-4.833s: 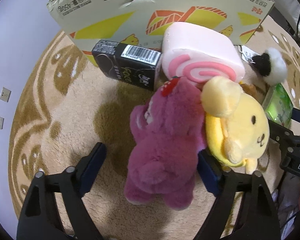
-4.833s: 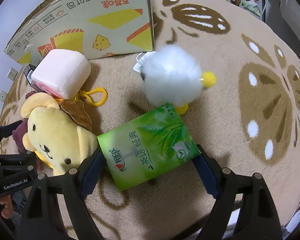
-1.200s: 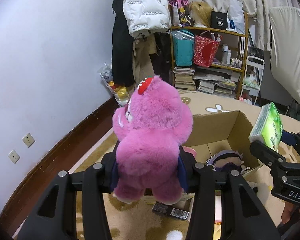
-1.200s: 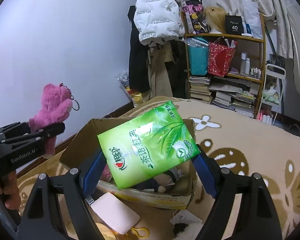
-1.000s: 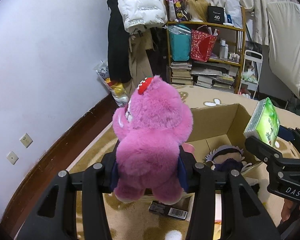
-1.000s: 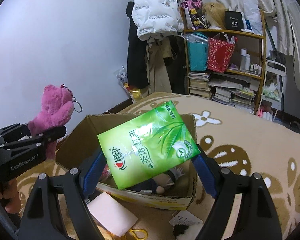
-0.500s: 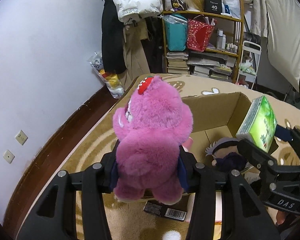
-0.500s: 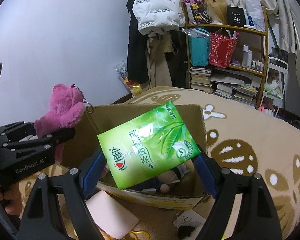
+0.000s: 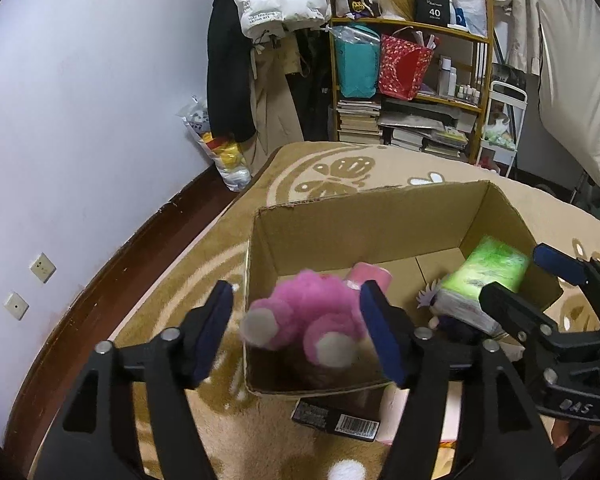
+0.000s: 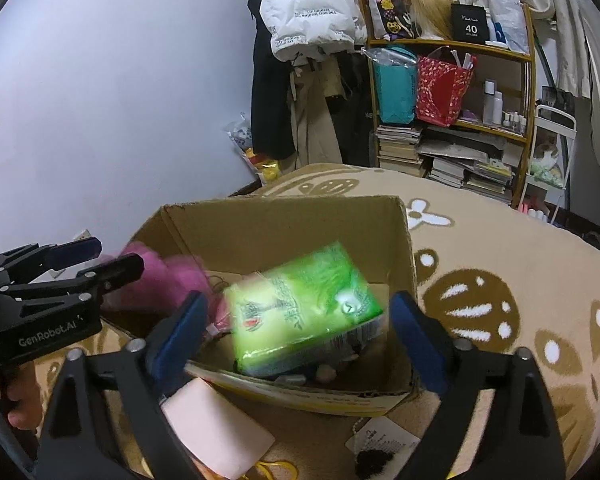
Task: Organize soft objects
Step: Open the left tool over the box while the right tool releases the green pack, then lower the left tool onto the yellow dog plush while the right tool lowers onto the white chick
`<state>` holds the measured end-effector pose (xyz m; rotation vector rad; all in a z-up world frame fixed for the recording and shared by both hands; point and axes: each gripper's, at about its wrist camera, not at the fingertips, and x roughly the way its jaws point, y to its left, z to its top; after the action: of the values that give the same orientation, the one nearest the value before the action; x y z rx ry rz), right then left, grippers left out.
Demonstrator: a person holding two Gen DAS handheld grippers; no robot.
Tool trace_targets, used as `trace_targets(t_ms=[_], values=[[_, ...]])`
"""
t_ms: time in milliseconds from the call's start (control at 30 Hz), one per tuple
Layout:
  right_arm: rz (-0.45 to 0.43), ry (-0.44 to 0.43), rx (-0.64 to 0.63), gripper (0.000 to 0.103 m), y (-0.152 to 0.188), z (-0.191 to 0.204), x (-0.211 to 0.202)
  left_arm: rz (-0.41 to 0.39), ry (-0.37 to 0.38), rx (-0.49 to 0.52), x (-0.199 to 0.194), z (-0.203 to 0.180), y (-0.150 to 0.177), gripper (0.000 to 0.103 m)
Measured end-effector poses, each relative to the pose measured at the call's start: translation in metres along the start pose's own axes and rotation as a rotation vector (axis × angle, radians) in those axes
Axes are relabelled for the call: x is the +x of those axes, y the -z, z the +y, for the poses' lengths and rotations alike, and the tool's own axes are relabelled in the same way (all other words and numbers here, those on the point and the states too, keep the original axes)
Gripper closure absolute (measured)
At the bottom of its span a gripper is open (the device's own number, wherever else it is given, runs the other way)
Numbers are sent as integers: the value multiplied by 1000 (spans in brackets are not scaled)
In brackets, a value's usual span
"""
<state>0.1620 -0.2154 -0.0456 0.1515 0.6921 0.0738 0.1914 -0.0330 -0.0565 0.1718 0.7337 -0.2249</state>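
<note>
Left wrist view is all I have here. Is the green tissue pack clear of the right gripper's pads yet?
Observer: Yes. In the right wrist view, the right gripper has just been opening. The green tissue pack is blurred between the jaws, touches neither pad, and sits over the cardboard box.
Operator: Anything on the carpet in front of the box that I'm missing?
Observer: A paper tag lies just outside the near wall, with something black and fluffy attached.

The cardboard box point(image 9: 372, 216) sits on the rug point(image 9: 204, 264). Inside the box, the plush bear point(image 9: 304, 320) is at its left near side and the tissue pack point(image 9: 484, 276) at its right. Before the box lie a small carton point(image 9: 336, 420) and a roll-shaped cushion point(image 10: 216, 420); behind it stands a shelf point(image 9: 412, 80)
</note>
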Motion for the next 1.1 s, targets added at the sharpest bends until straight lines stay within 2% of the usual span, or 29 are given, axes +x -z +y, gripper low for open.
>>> trace_targets(t_ms=[33, 200, 267, 400, 667, 900, 1100], values=[[-4, -5, 2, 0, 0, 0, -1, -4, -4, 2, -2, 0, 0, 30], [-13, -1, 11, 0, 0, -1, -6, -21, -46, 9, -9, 2, 0, 6], [-21, -3, 20, 0, -1, -3, -8, -28, -70, 0, -11, 4, 0, 4], [-25, 10, 34, 0, -2, -5, -15, -9, -67, -7, -12, 7, 0, 3], [-57, 23, 34, 0, -3, -3, -39, -28, -84, 3, -32, 10, 2, 0], [-60, 32, 66, 0, -5, -11, -59, -26, -80, 1, -47, 11, 8, 0], [-49, 41, 104, 0, -1, -20, -73, 12, -54, -24, -60, 12, 17, 0]])
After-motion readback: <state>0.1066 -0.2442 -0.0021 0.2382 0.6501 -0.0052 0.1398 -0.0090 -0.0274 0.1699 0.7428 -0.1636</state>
